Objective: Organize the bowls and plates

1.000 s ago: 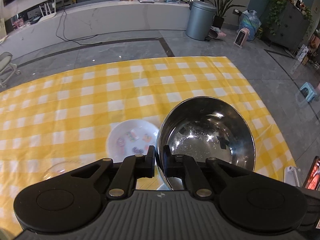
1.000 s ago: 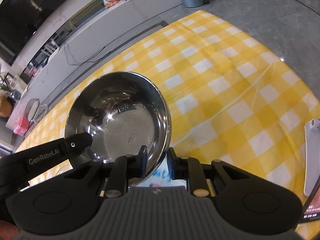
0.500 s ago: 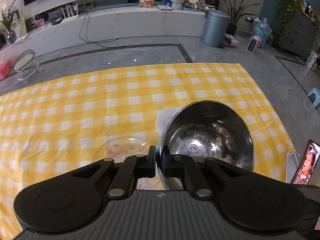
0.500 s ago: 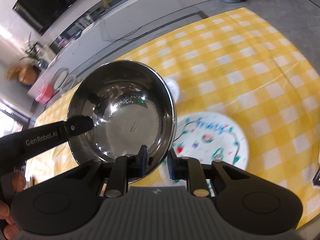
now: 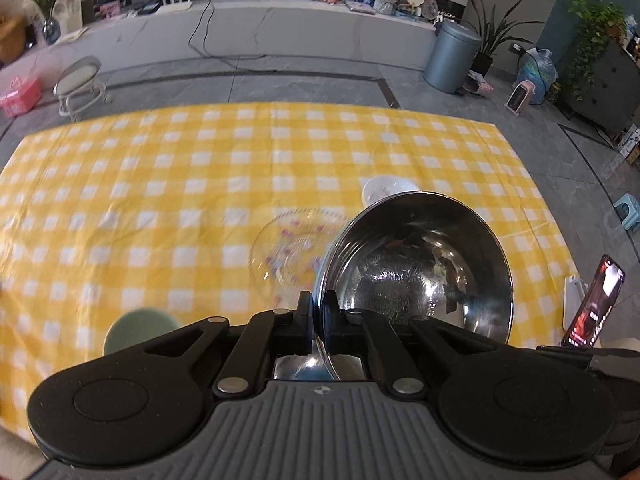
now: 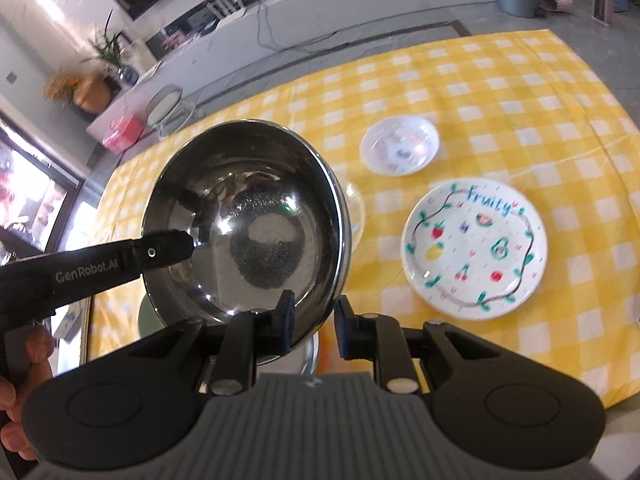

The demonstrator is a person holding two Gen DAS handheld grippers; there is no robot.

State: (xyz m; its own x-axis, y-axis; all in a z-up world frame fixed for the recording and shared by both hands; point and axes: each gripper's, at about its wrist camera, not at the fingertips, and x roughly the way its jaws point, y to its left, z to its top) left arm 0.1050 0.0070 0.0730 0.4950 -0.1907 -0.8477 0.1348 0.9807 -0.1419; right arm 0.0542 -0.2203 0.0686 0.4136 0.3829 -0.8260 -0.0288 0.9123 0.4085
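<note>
Left gripper [image 5: 318, 312] clamps the steel bowl [image 5: 416, 268] by its rim, lifted over the table's [image 5: 200, 184] near edge. Right gripper [image 6: 314, 316] straddles the rim, jaws parted, not pinching. Keep it level; lower onto the green bowl [image 5: 140, 328] gently, clear of the glass plate [image 5: 292, 248].

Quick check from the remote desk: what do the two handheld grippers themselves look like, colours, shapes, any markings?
Both are matte black: the left gripper and right gripper each have two round black hubs, silver pivot pins, slim linkage fingers and a ribbed grey body. White "GenRobot.AI" lettering shows on the left gripper's side. Bare fingers grip it; no cables visible.
</note>
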